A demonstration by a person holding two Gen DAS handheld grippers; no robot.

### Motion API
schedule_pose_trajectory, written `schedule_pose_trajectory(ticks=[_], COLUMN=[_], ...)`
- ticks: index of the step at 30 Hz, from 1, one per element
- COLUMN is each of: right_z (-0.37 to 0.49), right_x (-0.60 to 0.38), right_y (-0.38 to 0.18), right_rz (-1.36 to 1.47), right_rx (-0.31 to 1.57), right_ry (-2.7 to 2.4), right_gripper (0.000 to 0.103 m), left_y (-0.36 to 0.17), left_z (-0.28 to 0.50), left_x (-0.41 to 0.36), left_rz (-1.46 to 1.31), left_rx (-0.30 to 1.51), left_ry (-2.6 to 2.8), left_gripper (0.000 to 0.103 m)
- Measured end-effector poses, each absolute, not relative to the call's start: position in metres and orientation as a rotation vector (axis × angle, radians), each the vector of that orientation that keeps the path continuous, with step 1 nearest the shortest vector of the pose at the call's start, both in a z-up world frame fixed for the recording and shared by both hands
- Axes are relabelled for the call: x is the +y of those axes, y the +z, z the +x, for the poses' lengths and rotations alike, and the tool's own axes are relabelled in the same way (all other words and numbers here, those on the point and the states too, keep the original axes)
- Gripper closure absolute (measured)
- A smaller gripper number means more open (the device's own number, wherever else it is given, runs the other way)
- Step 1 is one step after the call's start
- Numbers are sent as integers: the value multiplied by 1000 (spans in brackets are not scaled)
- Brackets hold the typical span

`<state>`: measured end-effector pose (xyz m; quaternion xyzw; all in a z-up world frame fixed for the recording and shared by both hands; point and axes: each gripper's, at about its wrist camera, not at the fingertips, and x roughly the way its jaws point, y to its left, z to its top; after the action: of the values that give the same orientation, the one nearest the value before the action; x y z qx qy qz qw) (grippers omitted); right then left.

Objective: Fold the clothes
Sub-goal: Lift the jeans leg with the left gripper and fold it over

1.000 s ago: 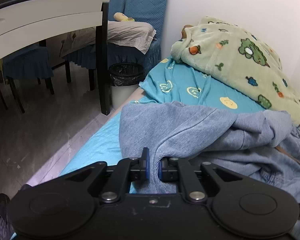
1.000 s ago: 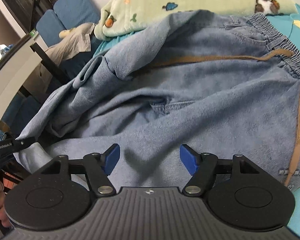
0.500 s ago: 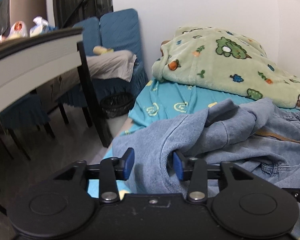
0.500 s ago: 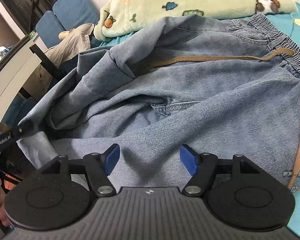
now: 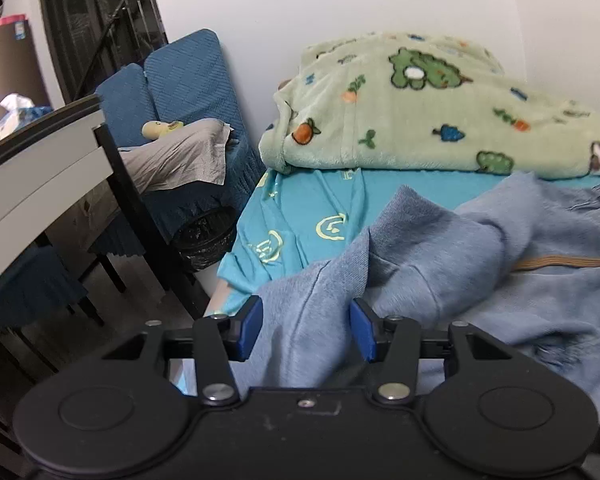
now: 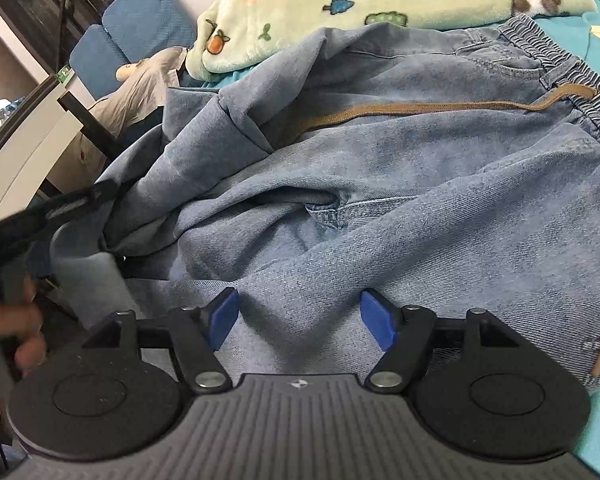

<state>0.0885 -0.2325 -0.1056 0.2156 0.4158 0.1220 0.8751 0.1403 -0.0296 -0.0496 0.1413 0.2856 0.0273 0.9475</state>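
Denim jeans [image 5: 312, 320] fold betw parted left gripper [image 5: 306, 330] pads, unclamped.

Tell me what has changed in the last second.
The left tool let go of the jeans: it was pinched shut on a fold a second ago; now it is open, with the cloth loose between the pads. Its view swung toward the blanket. The right tool stayed open over the jeans.

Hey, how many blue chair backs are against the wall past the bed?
2: one chair back nearest the bed, another chair back beside it, toward the table. Others may be hidden.
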Motion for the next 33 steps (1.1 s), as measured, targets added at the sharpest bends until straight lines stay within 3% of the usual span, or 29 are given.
schedule_pose_trajectory(ticks=[15,16,17,18,19,33], right_z=[95,96,96,96,97,93], right_x=[-232,-232,-231,-230,-229,-225], right_y=[-111,-111,-112,-113,-113,-111], right_rz=[473,473,472,468,464,403], right_rx=[873,873,874,874,875,872], right_ry=[260,260,260,260,260,257], right_gripper=[32,31,31,31,31,32], left_y=[-66,-68,-68,-68,-67,9], left_z=[254,258,262,262,262,173], left_x=[-13,-11,-10,-9,-8,58], left_rz=[245,230,215,204,191,-138], left_rx=[805,815,824,826,827,636], left_ry=[-6,-17,-27,-33,-38,-51], left_gripper=[60,62,71,88,92,96])
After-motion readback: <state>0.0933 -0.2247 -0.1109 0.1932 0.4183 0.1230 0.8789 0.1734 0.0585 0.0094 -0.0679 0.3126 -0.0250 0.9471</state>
